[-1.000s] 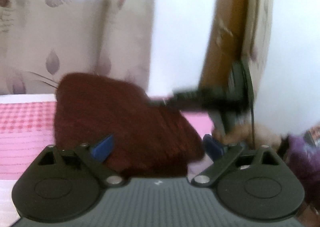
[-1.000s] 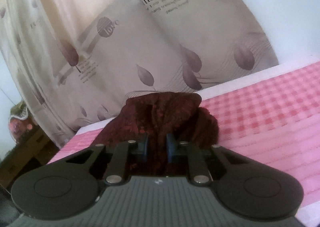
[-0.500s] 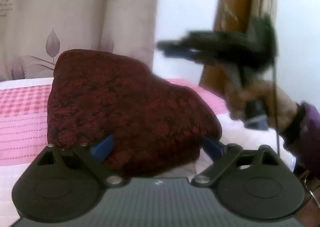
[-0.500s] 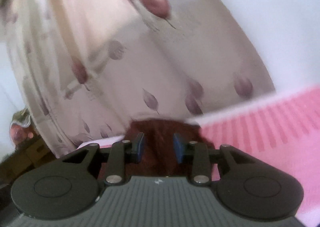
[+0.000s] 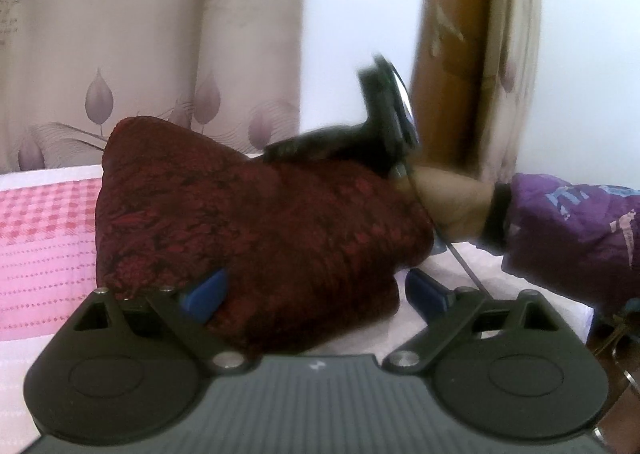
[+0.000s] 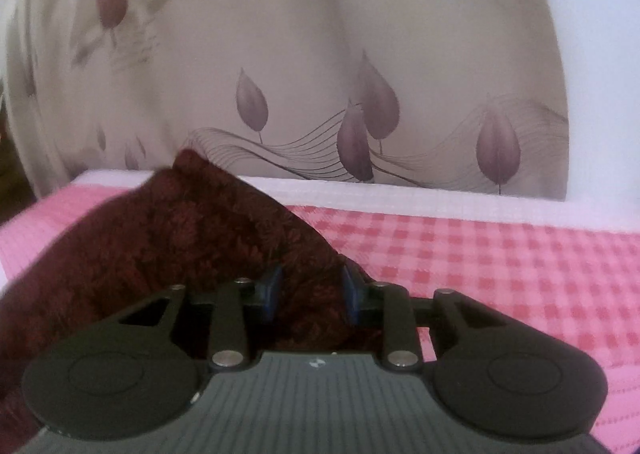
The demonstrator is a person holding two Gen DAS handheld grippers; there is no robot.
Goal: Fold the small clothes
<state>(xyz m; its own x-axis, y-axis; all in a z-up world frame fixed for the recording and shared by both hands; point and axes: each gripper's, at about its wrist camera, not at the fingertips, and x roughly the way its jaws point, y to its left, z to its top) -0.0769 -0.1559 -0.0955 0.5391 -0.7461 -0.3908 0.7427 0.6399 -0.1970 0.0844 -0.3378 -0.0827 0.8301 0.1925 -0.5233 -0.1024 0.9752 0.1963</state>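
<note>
A dark red patterned garment (image 5: 248, 221) lies bunched in a folded heap on the pink checked bedcover (image 5: 40, 221). My left gripper (image 5: 316, 290) is open, its blue pads wide apart at the heap's near edge. The other gripper's black body (image 5: 360, 137) rests on top of the heap, held by a hand in a purple sleeve (image 5: 568, 230). In the right wrist view the garment (image 6: 180, 238) fills the lower left, and my right gripper (image 6: 310, 292) stands part open with cloth between its blue pads, not pinched.
A beige curtain with leaf prints (image 6: 320, 73) hangs behind the bed. A white strip of bedcover (image 6: 440, 201) runs along the far edge. A brown wooden post (image 5: 452, 53) stands at the right. The pink checked cover (image 6: 500, 270) stretches to the right.
The right gripper opened and let go of the garment, rose, then came back down onto the top of the heap. The garment settled into a lower heap. My left gripper stayed open.
</note>
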